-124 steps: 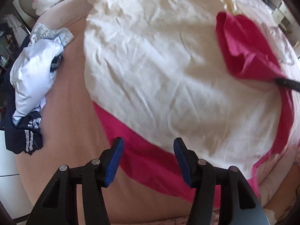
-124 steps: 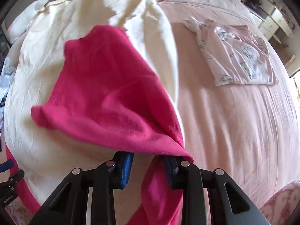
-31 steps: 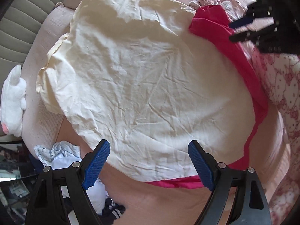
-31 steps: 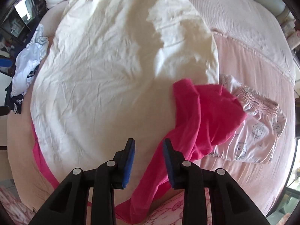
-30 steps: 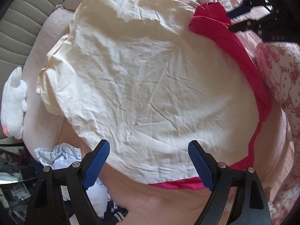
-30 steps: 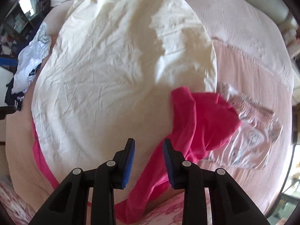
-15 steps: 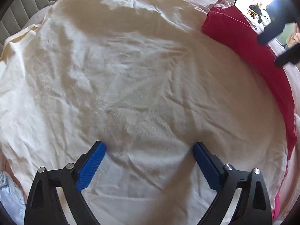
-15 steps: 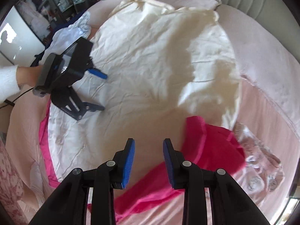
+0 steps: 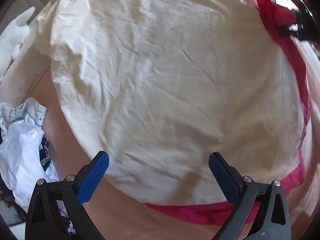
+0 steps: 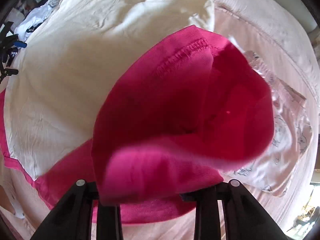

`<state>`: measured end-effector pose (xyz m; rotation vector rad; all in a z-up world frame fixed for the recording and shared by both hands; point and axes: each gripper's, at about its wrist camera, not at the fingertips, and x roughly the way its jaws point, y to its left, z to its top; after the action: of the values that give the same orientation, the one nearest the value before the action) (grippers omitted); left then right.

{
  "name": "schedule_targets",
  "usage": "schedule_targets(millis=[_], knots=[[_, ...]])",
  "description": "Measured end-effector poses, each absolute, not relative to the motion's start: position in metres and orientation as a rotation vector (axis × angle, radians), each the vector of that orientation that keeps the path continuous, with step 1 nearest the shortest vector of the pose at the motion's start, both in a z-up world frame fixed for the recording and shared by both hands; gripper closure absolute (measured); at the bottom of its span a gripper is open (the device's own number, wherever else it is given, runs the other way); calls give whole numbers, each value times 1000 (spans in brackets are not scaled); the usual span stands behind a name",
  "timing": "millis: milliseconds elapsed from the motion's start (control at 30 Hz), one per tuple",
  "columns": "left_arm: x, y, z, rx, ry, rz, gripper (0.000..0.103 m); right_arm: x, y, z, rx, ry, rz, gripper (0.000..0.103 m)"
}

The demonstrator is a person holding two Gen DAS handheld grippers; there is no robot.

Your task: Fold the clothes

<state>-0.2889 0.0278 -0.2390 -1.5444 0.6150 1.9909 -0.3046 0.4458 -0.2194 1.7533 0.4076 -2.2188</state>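
Note:
A large cream garment (image 9: 160, 80) lies spread flat on the bed, on top of a pink garment (image 9: 190, 212) that shows as a band along its near and right edges. My left gripper (image 9: 159, 156) hovers open over the cream garment's near edge with nothing between its fingers. At the far right, my right gripper (image 9: 300, 28) sits on the pink cloth. In the right wrist view a lifted fold of the pink garment (image 10: 180, 100) bulges up close and covers my right gripper (image 10: 158, 190), hiding its pads. The cream garment (image 10: 80, 60) lies behind it.
A pile of white and navy clothes (image 9: 20, 150) sits at the bed's left edge, with a white plush toy (image 9: 14, 32) further back. A folded pale patterned garment (image 10: 290, 140) lies right of the pink fold. Pink bedsheet (image 10: 260, 40) surrounds everything. The left gripper (image 10: 10, 46) shows at the far left.
My right gripper dropped onto the pink garment and its fold now rises over the fingers. My left gripper pulled back from the cream garment's middle to its near edge, still open.

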Motion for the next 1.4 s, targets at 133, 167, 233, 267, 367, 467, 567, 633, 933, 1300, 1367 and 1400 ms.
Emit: schedule_targets(millis=[133, 167, 233, 267, 367, 467, 567, 633, 933, 1300, 1367, 1400], knots=[[-302, 63, -246, -1541, 564, 2044, 1, -300, 422, -222, 1675, 468, -2265, 66], [-305, 72, -248, -1540, 551, 2057, 1, -299, 415, -224, 1659, 487, -2272, 63], [-306, 82, -261, -1566, 660, 2062, 1, -297, 402, -228, 1626, 525, -2286, 62], [-303, 83, -268, -1586, 767, 2055, 1, -296, 396, -230, 1609, 543, -2292, 62], [-297, 52, -257, -1614, 693, 2099, 1, -294, 392, -233, 1597, 575, -2346, 62], [-292, 17, -243, -1673, 658, 2239, 1, -278, 476, -209, 1756, 268, -2505, 67], [-282, -5, -230, -1687, 444, 2322, 1, -254, 508, -173, 1732, 245, -2713, 64], [-274, -8, -231, -1697, 348, 2341, 1, -252, 491, -162, 1634, 340, -2716, 62], [-266, 4, -212, -1590, 178, 2405, 15, -287, 349, -201, 1377, 507, -2234, 60], [-204, -90, -254, -1818, -17, 2263, 15, -307, 377, -218, 1508, 516, -2460, 42], [-189, -75, -259, -1796, 15, 2101, 15, -309, 377, -212, 1485, 473, -2425, 42], [-188, -66, -260, -1778, 59, 2102, 15, -310, 372, -210, 1475, 474, -2404, 42]])
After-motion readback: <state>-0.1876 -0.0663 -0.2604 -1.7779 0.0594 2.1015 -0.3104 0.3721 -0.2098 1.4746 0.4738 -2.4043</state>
